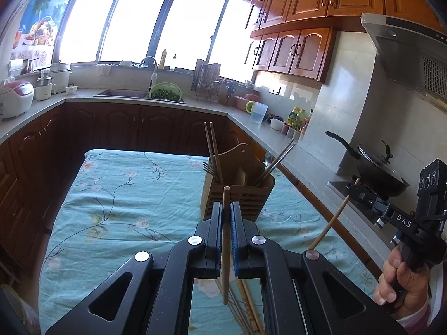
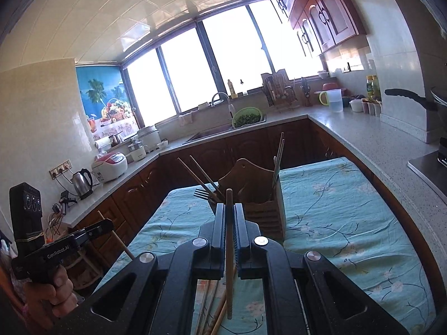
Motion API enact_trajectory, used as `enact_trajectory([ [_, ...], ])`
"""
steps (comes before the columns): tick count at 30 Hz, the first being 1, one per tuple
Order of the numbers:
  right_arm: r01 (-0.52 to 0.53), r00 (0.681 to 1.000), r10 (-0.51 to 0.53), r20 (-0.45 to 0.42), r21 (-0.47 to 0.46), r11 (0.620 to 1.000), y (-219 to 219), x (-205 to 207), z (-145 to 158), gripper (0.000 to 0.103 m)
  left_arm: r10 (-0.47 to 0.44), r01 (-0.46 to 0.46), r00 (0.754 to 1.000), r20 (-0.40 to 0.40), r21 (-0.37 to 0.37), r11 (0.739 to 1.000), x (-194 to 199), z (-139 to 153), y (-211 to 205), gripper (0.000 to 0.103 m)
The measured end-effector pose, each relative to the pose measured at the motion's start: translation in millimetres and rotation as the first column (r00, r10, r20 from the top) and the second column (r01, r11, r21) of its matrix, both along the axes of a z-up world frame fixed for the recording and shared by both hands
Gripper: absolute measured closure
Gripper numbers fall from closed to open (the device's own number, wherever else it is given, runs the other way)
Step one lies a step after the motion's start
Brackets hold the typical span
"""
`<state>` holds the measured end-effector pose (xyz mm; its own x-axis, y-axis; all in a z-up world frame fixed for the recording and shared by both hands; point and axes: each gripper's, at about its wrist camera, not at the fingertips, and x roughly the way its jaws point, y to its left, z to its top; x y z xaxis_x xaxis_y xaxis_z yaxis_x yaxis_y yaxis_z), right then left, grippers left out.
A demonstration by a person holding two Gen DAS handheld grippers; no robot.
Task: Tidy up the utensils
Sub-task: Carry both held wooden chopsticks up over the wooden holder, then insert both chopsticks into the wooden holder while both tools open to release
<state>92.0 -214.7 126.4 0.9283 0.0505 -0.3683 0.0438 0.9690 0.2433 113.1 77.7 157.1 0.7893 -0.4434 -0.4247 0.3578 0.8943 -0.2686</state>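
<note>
**Two handheld grippers each lift a single chopstick above a cloth-covered surface**

The left gripper [image 1: 226, 209] has its jaws clamped on a light wooden chopstick [image 1: 225, 245]. The stick stands close to upright between the blue pads, its long axis running top to bottom in the left wrist view. Its blunt top rises just above the jaw tips and its lower end hangs below them, over the cloth.

The right gripper [image 2: 229, 212] is likewise closed on a chopstick of its own [image 2: 229, 251]. This one is darker, with a ridged lower end, and it too sits nearly vertical, one end poking up past the jaw tips and the other hanging beneath. Seen from the left wrist view, the same stick slants from the right gripper's tip down towards the lower left. A hand [image 1: 402, 284] grips that gripper's handle at the right edge.

Just beyond both grippers stands a wooden utensil holder [image 1: 237, 192] on a surface covered with a pale blue floral cloth [image 1: 117, 195]. In it, a pair of brown chopsticks [image 1: 213, 150] leans up and slightly left, next to a fork [image 1: 208, 167]. A spoon [image 1: 267, 159] and a pair of metal chopsticks [image 1: 279, 156] lean to the right in another compartment.

More loose chopsticks [image 2: 212, 307] lie flat on the cloth beneath the grippers, their long axes pointing roughly away from the cameras.
</note>
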Motion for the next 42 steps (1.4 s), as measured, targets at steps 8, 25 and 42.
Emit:
enact_trajectory([
  [8,0.019,1.000,-0.019,0.023,0.014,1.000,-11.6,6.7,5.4,0.098,-0.005,0.006,1.000,0.029,-0.002,1.000,18.4,5.6,-11.7,0.099],
  [25,0.087,0.982,-0.081,0.171,-0.028,0.996,-30.4,61.6,61.7,0.098,0.015,-0.009,0.983,0.185,-0.036,0.999,91.3,45.3,-38.4,0.099],
  [42,0.203,0.966,-0.188,0.178,-0.067,0.977,-48.3,131.8,35.3,0.098,0.068,-0.059,0.974,0.215,-0.047,0.997,189.8,-9.7,-88.3,0.099],
])
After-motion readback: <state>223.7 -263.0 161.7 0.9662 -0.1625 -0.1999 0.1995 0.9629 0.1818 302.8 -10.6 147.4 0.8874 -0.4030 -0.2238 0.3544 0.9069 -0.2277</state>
